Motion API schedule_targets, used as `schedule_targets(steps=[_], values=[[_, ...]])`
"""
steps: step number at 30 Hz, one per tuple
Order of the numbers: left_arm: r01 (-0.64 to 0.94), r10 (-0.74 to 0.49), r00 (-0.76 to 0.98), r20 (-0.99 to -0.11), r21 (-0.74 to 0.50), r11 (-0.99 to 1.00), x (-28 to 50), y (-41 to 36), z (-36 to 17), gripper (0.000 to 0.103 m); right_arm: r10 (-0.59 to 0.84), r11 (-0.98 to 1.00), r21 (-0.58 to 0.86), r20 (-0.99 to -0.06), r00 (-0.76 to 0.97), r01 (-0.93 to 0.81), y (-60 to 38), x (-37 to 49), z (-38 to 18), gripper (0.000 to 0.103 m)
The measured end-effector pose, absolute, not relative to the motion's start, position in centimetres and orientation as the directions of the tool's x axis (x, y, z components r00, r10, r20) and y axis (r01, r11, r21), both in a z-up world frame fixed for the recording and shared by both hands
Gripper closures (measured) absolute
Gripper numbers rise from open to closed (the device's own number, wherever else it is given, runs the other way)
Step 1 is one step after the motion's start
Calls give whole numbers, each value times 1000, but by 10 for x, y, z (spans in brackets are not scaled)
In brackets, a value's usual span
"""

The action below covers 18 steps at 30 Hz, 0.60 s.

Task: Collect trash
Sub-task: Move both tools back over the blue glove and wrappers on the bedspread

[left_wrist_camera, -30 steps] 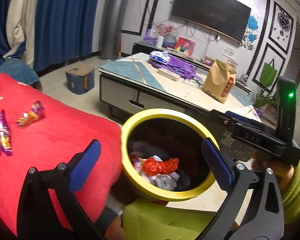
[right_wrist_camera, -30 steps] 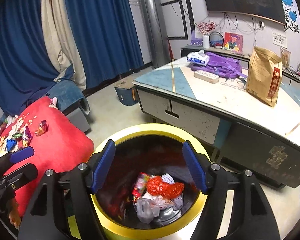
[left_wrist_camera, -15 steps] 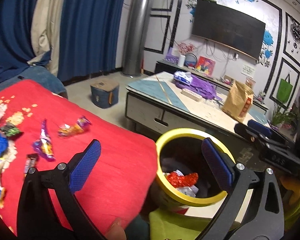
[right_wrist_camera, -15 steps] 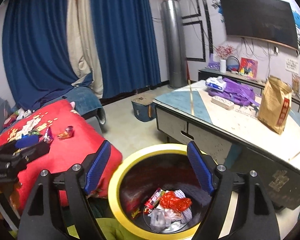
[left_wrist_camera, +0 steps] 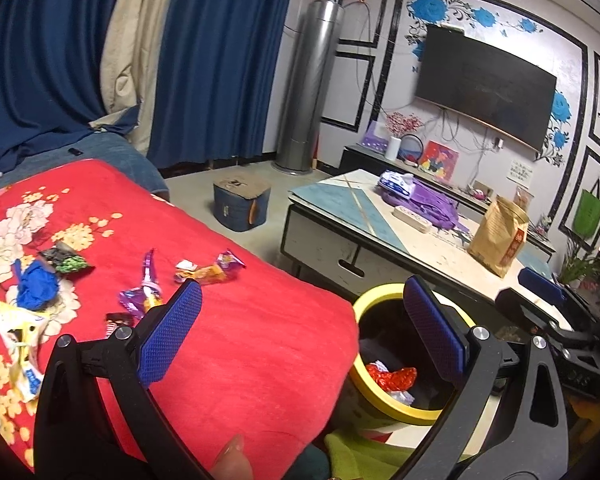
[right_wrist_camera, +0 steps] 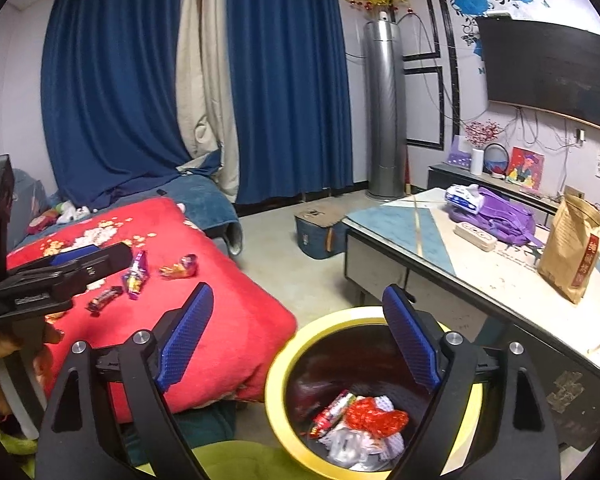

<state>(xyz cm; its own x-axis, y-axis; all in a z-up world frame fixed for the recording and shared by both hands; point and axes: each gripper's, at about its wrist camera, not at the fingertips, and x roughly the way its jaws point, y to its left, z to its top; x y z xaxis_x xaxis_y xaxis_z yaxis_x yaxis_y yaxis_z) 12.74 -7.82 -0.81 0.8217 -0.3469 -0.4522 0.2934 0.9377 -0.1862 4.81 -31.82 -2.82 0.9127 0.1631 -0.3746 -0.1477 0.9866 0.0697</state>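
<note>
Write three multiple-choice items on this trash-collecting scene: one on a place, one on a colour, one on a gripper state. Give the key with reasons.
1. Where does the crumpled red wrapper lie?
A. On the red blanket
B. In the trash bin
C. On the coffee table

2. What colour is the trash bin rim?
A. Yellow
B. Blue
C. White

3. How is the right gripper?
A. Shut on a wrapper
B. Shut, empty
C. Open, empty

Key:
1 B, it rests atop other litter inside the bin.
2 A, a yellow ring runs round the dark opening.
3 C, its blue pads stand wide apart with nothing between them.
</note>
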Motion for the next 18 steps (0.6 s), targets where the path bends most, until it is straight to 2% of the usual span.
schedule_targets(steps=[18], values=[[138, -221, 869, -443, -212, 968, 131, -15, -3, 11, 303, 950, 46, -371, 878, -308, -252, 48, -12, 18]])
